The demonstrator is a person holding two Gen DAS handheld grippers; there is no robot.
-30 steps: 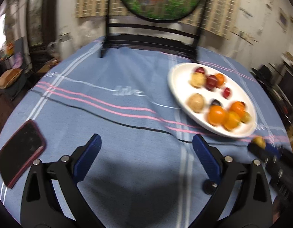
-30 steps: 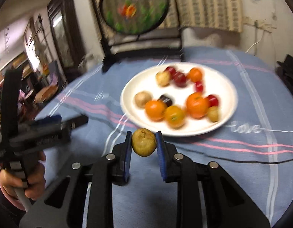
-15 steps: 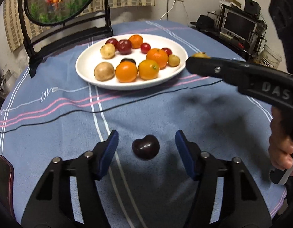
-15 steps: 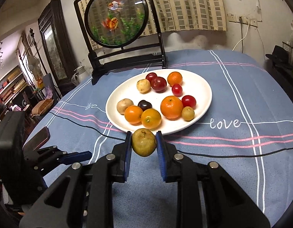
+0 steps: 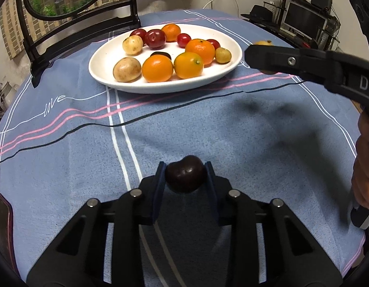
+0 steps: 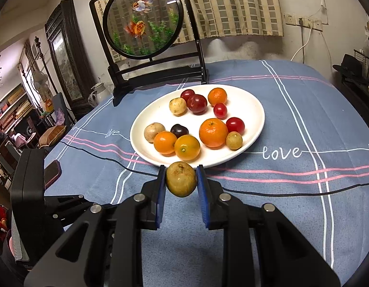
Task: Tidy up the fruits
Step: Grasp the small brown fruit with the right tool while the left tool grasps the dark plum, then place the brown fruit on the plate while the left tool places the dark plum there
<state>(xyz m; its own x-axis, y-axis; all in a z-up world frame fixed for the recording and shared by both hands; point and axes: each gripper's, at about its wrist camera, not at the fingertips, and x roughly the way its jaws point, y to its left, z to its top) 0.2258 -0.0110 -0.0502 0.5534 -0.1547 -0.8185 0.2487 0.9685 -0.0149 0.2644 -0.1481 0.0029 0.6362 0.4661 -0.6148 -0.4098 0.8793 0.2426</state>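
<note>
My left gripper (image 5: 184,168) sits low over the blue tablecloth, its jaws closing, with both blue pads pressed on a dark cherry-like fruit (image 5: 185,178). My right gripper (image 6: 181,169) is shut on a yellow-brown round fruit (image 6: 181,179) and hovers just in front of the white plate (image 6: 256,110). In the left wrist view the right gripper (image 5: 254,55) reaches in from the right beside the white plate (image 5: 160,88), its fruit (image 5: 262,43) peeking above the finger. The plate holds several oranges, red fruits, brown fruits and one dark fruit.
A round fish-painting screen (image 6: 143,21) on a black stand rises behind the plate. A phone in a red case (image 5: 1,222) lies at the table's left edge. A person's hand (image 5: 364,167) grips the right tool's handle. Shelves and furniture surround the round table.
My left gripper swung round toward the plate, dropped over the dark fruit and went from wide open to shut on it. The right gripper kept its fruit and barely moved.
</note>
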